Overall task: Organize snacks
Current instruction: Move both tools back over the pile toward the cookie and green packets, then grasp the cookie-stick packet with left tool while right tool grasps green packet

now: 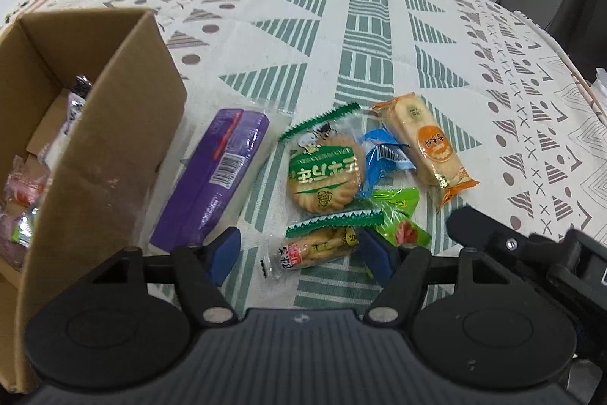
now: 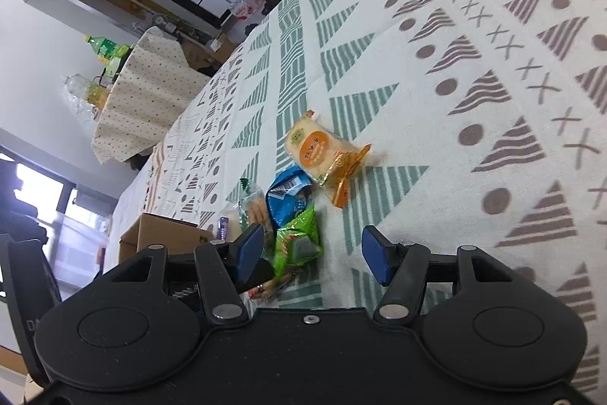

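Note:
My left gripper (image 1: 299, 255) is open, its blue pads on either side of a small biscuit-stick packet (image 1: 315, 247) on the cloth. Beyond it lie a round green cookie pack (image 1: 322, 173), a blue wrapper (image 1: 381, 154), an orange rice-cracker pack (image 1: 425, 147), a bright green candy pack (image 1: 398, 215) and a purple box (image 1: 216, 177). A cardboard box (image 1: 95, 147) at left holds several snacks. My right gripper (image 2: 313, 253) is open and empty, low beside the green candy pack (image 2: 297, 240), with the orange pack (image 2: 322, 150) ahead.
A patterned tablecloth (image 1: 364, 25) covers the table. The right gripper's body (image 1: 531, 253) shows at the lower right of the left wrist view. A second cloth-covered table (image 2: 144, 93) with bottles stands in the background.

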Available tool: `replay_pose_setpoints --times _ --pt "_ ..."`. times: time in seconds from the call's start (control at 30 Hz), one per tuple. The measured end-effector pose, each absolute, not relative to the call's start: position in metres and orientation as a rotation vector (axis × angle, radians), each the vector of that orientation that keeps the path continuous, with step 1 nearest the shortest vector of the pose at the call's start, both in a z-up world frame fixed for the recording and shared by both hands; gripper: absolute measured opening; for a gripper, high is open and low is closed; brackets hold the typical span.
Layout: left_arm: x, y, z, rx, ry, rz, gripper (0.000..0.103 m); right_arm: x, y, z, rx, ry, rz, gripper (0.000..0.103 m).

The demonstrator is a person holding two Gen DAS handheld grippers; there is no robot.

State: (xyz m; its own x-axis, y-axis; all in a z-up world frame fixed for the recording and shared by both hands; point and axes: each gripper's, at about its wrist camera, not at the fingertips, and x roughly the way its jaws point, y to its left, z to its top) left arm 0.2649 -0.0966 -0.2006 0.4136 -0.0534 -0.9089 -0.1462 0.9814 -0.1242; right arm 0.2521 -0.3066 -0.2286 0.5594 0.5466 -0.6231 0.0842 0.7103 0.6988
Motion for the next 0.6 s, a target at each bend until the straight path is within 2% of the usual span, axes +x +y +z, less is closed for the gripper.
replay_pose_setpoints --times 0.3,0.43,0.6 --pt "0.268 -0.102 -0.212 -0.173 1.168 0.064 0.067 0.271 -0.291 -0.243 0.727 0.986 0.346 0.058" --pt "0.268 -0.102 -0.211 -0.156 1.168 0.067 0.055 0.272 -0.289 -0.246 0.71 0.995 0.365 0.058" --pt "0.265 -0.101 -0.209 -0.147 1.17 0.056 0.047 0.272 -0.285 -0.246 0.691 1.003 0.383 0.058"
